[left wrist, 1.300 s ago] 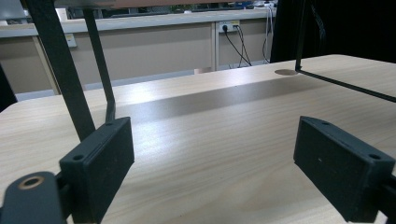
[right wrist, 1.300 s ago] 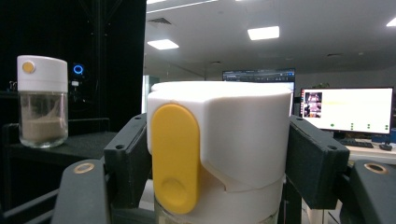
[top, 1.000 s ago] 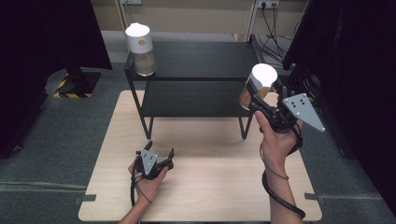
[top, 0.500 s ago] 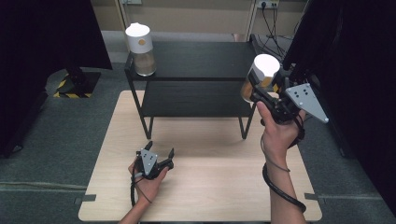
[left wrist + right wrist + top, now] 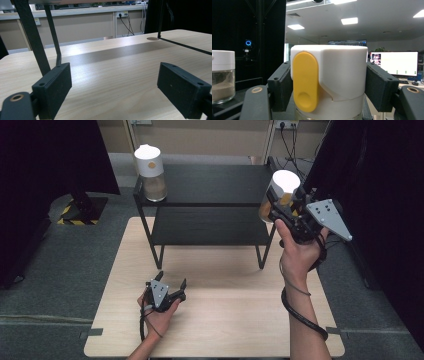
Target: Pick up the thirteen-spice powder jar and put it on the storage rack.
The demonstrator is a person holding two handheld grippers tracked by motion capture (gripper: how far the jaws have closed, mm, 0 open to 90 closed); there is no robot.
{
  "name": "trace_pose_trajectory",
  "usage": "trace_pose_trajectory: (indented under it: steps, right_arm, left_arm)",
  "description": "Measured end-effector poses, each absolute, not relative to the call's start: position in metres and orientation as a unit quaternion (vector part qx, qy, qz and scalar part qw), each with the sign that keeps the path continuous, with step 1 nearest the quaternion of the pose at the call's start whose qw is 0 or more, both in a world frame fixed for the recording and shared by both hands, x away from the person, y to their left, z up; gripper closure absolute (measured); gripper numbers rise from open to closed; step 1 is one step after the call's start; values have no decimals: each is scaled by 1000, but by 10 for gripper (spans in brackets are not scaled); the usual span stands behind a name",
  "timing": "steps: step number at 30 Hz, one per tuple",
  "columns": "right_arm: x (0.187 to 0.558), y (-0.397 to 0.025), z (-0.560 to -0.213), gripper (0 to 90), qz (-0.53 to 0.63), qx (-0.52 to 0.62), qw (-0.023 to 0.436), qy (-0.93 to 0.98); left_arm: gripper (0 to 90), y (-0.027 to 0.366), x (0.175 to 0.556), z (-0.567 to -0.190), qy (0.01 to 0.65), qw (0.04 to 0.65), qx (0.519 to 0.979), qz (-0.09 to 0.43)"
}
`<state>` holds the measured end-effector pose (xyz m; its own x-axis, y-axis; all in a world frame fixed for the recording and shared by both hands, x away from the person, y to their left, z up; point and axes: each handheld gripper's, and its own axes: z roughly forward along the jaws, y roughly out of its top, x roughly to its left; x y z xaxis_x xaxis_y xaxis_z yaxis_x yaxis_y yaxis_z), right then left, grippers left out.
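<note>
My right gripper (image 5: 280,202) is shut on a glass jar (image 5: 278,195) with a white lid and a yellow button, held in the air at the right end of the black two-tier shelf (image 5: 210,185). In the right gripper view the jar's lid (image 5: 329,72) sits squeezed between both black pads. A second matching jar (image 5: 151,172) with brown powder stands on the shelf's top left corner, also seen as the jar (image 5: 222,75) at left. My left gripper (image 5: 171,284) rests open on the wooden table (image 5: 225,320), its pads (image 5: 53,87) wide apart with nothing between them.
The shelf's legs (image 5: 32,37) rise just ahead of the left gripper. Dark curtains (image 5: 45,180) flank both sides of the table. Grey floor surrounds it, with a yellow-black marked base (image 5: 75,210) at left and cables (image 5: 287,140) on the back wall.
My right gripper has carried the jar upward and slightly to the right, closer to the shelf's top level. The left gripper has stayed put.
</note>
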<state>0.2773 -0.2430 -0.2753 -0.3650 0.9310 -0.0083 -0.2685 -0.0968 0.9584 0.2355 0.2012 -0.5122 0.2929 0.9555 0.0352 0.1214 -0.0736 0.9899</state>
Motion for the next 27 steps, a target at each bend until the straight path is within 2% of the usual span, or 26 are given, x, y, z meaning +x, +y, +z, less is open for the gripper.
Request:
trace_pose_trajectory:
  steps: [27]
  right_arm:
    - [310, -225, -246, 309, 652, 344, 455, 501]
  left_arm:
    - [122, 201, 236, -512, 439, 520, 614, 400]
